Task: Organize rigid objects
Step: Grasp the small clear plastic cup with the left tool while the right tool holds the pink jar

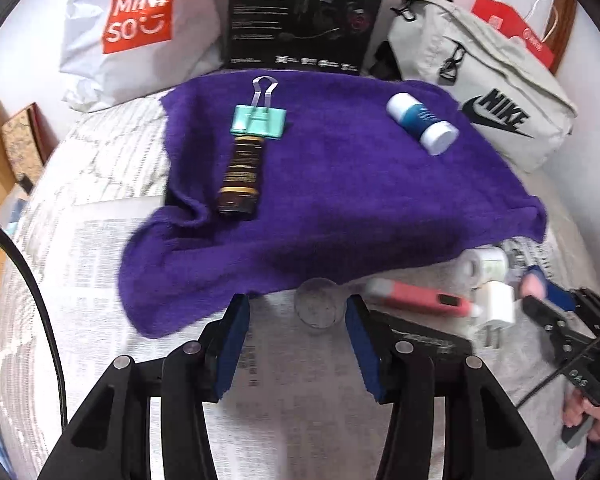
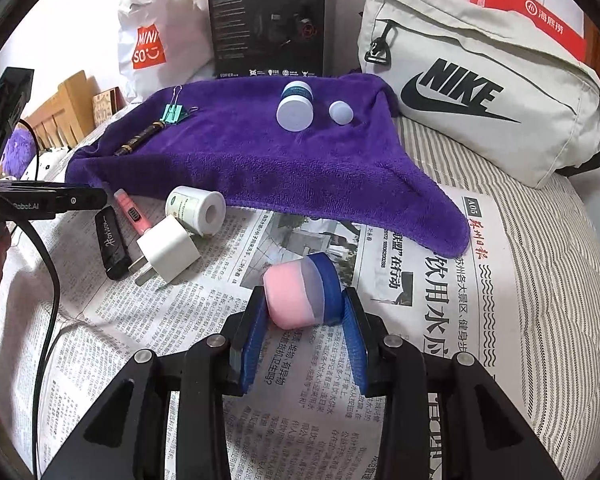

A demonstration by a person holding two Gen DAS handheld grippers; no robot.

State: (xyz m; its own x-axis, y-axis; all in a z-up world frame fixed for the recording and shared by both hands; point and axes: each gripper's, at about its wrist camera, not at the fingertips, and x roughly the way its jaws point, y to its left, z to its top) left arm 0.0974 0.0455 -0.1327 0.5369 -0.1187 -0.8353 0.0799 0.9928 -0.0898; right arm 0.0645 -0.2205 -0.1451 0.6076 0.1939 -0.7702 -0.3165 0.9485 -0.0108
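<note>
The right gripper (image 2: 304, 312) clamps a pink-and-blue jar (image 2: 302, 294) above the newspaper (image 2: 420, 280), its pink end tipped near-left. The left gripper (image 1: 296, 312) hangs open, nothing gripped, at the purple towel (image 1: 340, 200)'s near edge. Only the right view shows the black USB stick (image 2: 112, 244).

Fluffy matt cloth towel (image 2: 260, 160); printed paper newspaper (image 2: 204, 300); smooth plastic charger (image 2: 166, 254); glossy binder clip (image 1: 259, 120).
</note>
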